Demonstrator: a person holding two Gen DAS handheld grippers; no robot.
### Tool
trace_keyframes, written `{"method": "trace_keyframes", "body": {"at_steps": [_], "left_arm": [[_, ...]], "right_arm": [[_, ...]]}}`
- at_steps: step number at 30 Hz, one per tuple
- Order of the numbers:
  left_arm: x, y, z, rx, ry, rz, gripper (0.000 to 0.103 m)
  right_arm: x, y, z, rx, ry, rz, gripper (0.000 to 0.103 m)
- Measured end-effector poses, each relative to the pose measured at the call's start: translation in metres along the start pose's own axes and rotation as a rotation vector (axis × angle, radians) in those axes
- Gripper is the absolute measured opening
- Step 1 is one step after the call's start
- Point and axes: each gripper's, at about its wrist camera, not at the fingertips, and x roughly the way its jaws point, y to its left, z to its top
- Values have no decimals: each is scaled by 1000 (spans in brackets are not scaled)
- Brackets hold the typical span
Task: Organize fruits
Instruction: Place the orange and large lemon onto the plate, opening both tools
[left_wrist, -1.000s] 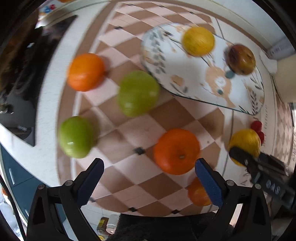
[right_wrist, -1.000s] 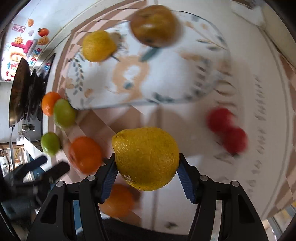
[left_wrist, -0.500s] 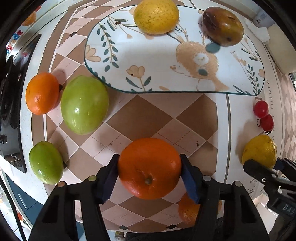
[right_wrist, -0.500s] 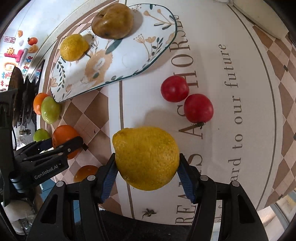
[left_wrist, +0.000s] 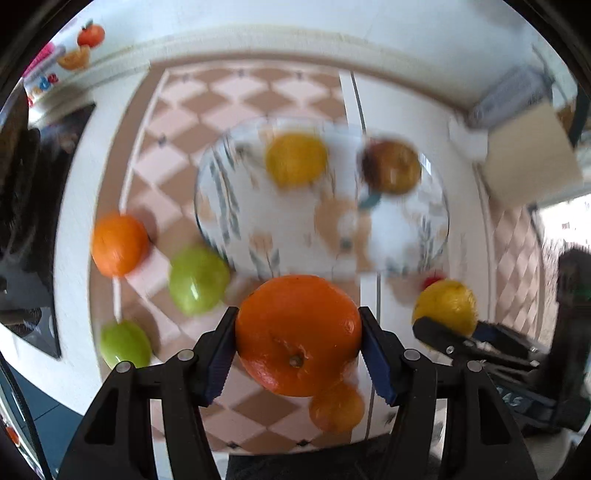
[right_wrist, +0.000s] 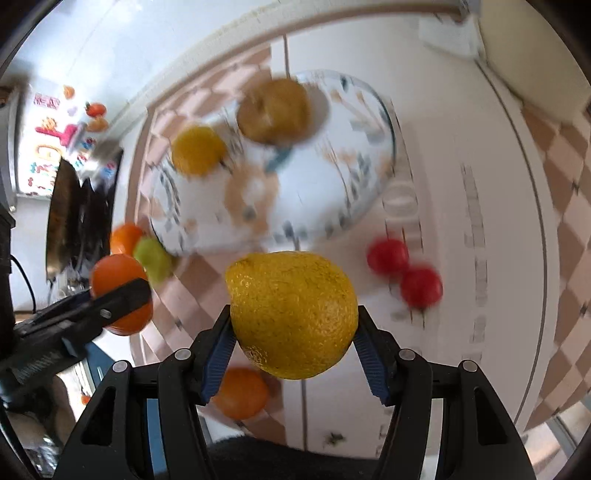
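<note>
At the far left of the counter (left_wrist: 406, 110), in the left wrist view, an orange (left_wrist: 119, 244) is seen lying loose, with a green fruit (left_wrist: 125, 343) below it and a second green fruit (left_wrist: 198, 278) just to its right; none of these is on the plate (left_wrist: 221, 206). Toward the middle, a large orange (left_wrist: 298, 334) is held clamped between the blue pads of the left claw (left_wrist: 298, 354), lifted above the checked cloth, and a smaller orange (left_wrist: 337, 408) is seen on the counter beneath it. On the plate, two fruits are already set apart from each other: a yellow fruit (left_wrist: 296, 159) and a brownish fruit (left_wrist: 390, 166). Further right, a lemon (right_wrist: 293, 314) is gripped firmly by the right claw (right_wrist: 293, 341), raised off the counter short of the plate. At the right, in the right wrist view, two red fruits (right_wrist: 404, 272) are seen touching each other on the lettered cloth.

The task is judged to be at an early-to-middle stage: two fruits are plated, two are in transit, and the plate is presumed to be their destination. Six pieces are left on the counter to be collected. Much of the scene is blurred, so finer detail cannot be told.
</note>
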Motion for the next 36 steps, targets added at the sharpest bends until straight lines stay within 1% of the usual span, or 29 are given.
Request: {"method": "trace_keyframes", "body": {"at_steps": [2,4,5,8,10,14,19,22,26,33,35,36], "left_arm": [[-4,10,25,-9,-24,30,60],[0,22,45,-18,-27,67,60],[7,30,57,-27,-15,87,60],[38,42,81,-54,42,107,60],[56,48,88,-65,87,109,60],[73,50,88,-82,129,102,60],[77,47,80,-82,123,98,61],[78,46,78,-101,139,58,61],[84,32,67,-89,164,21,61],[95,20,55,-99,223,-14,61],[93,19,55,-100,224,-23,61],[92,17,55,-96,222,-28,61]], "right_arm": [[1,2,19,5,-22,-17,64],[8,3,36,4,-26,-32,64],[11,4,45,3,-27,-40,64],[18,8,60,-19,-29,-67,64],[23,8,68,-35,-25,-79,64],[38,16,75,-53,-10,-104,64],[50,18,76,-65,16,-123,64],[52,17,75,-64,19,-120,65],[54,17,74,-79,24,-118,65],[54,12,74,-65,42,-115,65],[51,12,73,-62,37,-110,74],[49,10,73,-61,33,-107,80]]}}
